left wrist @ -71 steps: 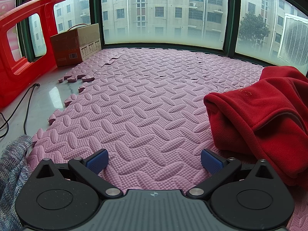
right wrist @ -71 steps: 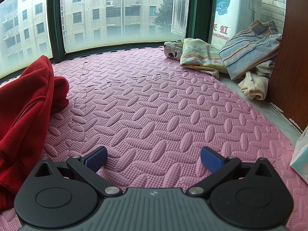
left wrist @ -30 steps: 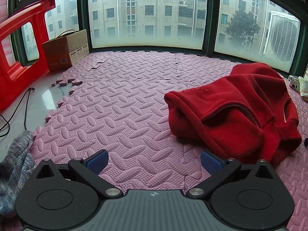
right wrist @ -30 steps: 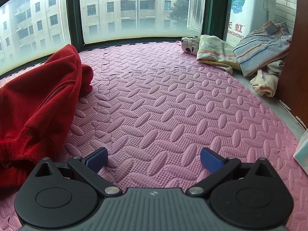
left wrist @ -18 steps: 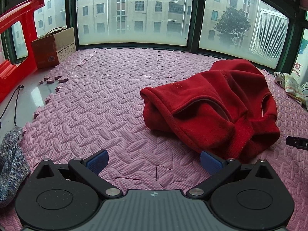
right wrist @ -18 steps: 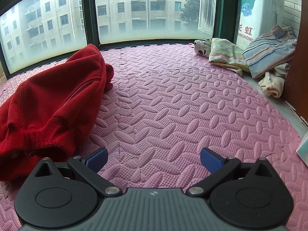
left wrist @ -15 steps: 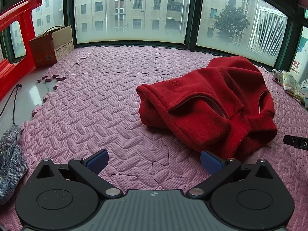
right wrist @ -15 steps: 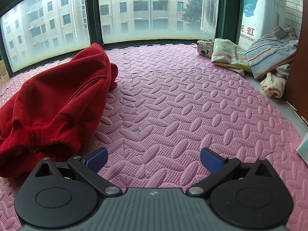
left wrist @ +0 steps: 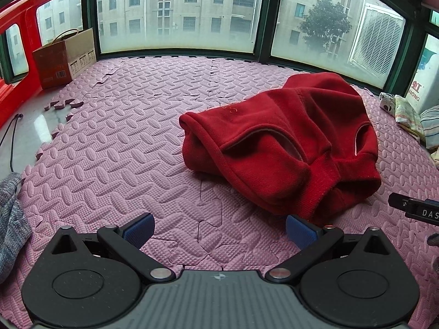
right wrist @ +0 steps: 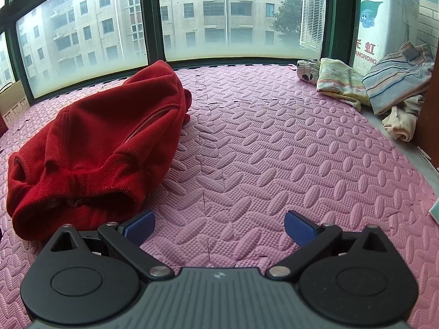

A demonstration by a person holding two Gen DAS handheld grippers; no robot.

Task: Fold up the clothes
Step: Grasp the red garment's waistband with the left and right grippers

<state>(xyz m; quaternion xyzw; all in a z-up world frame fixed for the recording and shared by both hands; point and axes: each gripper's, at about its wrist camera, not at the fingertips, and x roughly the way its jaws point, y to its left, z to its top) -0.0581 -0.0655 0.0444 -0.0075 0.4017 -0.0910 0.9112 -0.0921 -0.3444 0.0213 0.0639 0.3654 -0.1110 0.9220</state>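
Note:
A crumpled red fleece garment (left wrist: 285,142) lies in a heap on the pink foam mat (left wrist: 123,148), ahead and to the right in the left wrist view. My left gripper (left wrist: 218,229) is open above the mat, its right pad just short of the garment's ribbed hem. In the right wrist view the same red garment (right wrist: 96,148) sits ahead on the left, and my right gripper (right wrist: 218,226) is open with nothing between its fingers. The tip of the right gripper (left wrist: 411,209) shows at the right edge of the left wrist view.
A cardboard box (left wrist: 64,59) and a red plastic frame (left wrist: 19,54) stand at the far left. A grey knit cloth (left wrist: 11,219) lies near left. Folded and loose clothes (right wrist: 384,87) are piled at the far right by a wooden panel. Windows ring the mat.
Both grippers have pulled back and turned, so the red garment has come further into both views. Both have stayed open and the garment lies untouched.

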